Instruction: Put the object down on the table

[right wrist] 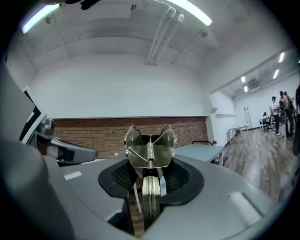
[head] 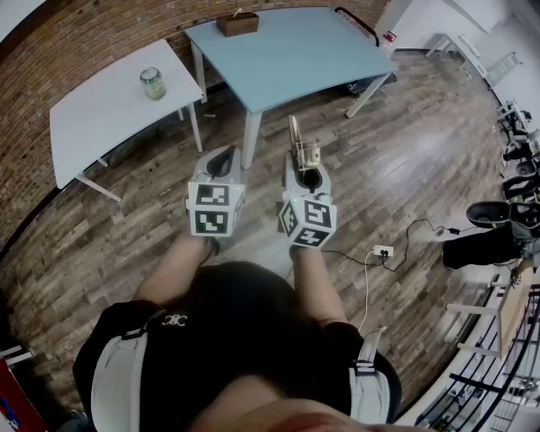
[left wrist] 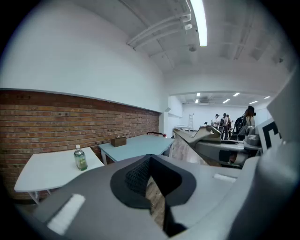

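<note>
My right gripper [head: 305,171] is shut on a metal spring-loaded tool [head: 301,148] with a pale handle. I hold it in the air over the wooden floor, short of the tables. In the right gripper view the tool [right wrist: 149,147] stands upright between the pads, its folded steel head and coil spring above the jaws. My left gripper [head: 223,159] hangs beside it at the same height, jaws together with nothing in them. A light blue table [head: 287,55] stands straight ahead and a white table [head: 105,114] to its left.
A green-capped bottle [head: 153,83] stands on the white table, and a brown box [head: 237,24] sits at the blue table's far edge. A cable and socket [head: 381,251] lie on the floor at right, near black equipment [head: 494,232]. People [right wrist: 280,108] stand far off.
</note>
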The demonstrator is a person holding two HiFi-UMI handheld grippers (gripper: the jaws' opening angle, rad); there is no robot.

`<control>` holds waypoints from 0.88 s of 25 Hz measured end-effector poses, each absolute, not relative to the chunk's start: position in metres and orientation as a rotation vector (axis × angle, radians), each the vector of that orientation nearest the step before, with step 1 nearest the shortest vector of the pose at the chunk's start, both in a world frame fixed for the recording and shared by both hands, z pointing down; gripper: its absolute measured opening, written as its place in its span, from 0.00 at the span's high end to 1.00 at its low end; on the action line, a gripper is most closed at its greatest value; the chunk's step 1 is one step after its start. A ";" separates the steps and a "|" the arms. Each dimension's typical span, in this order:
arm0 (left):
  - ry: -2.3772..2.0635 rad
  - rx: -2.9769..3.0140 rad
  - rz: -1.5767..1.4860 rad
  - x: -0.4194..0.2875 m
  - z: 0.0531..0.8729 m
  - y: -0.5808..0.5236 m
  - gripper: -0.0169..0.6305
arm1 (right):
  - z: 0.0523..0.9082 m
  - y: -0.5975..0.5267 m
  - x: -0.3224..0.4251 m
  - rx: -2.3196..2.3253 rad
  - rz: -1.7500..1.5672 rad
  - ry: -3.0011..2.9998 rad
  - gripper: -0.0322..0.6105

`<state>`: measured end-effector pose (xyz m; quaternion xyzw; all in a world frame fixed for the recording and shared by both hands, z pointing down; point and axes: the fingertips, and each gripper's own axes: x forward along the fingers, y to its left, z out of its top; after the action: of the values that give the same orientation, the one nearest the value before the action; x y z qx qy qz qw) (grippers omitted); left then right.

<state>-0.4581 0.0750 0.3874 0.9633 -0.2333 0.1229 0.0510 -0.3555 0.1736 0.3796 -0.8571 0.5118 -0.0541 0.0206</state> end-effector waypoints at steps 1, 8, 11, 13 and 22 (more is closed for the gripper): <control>-0.709 2.932 0.374 -0.459 0.388 0.073 0.98 | 0.381 0.171 -0.357 -2.657 -0.173 1.587 0.71; -0.690 2.940 0.373 -0.466 0.388 0.057 0.98 | 0.385 0.157 -0.367 -2.687 -0.191 1.584 0.71; -0.669 2.935 0.379 -0.467 0.392 0.046 0.98 | 0.384 0.151 -0.369 -2.709 -0.193 1.548 0.71; -0.647 2.927 0.390 -0.468 0.399 0.041 0.98 | 0.383 0.150 -0.370 -2.717 -0.190 1.520 0.71; -0.499 2.957 0.410 -0.460 0.411 0.038 0.98 | 0.388 0.151 -0.376 -2.782 -0.203 1.424 0.71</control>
<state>-0.4602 0.0379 0.4107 0.9754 -0.1645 0.1354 0.0572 -0.3761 0.1509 0.3875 -0.8883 0.4547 -0.0649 0.0050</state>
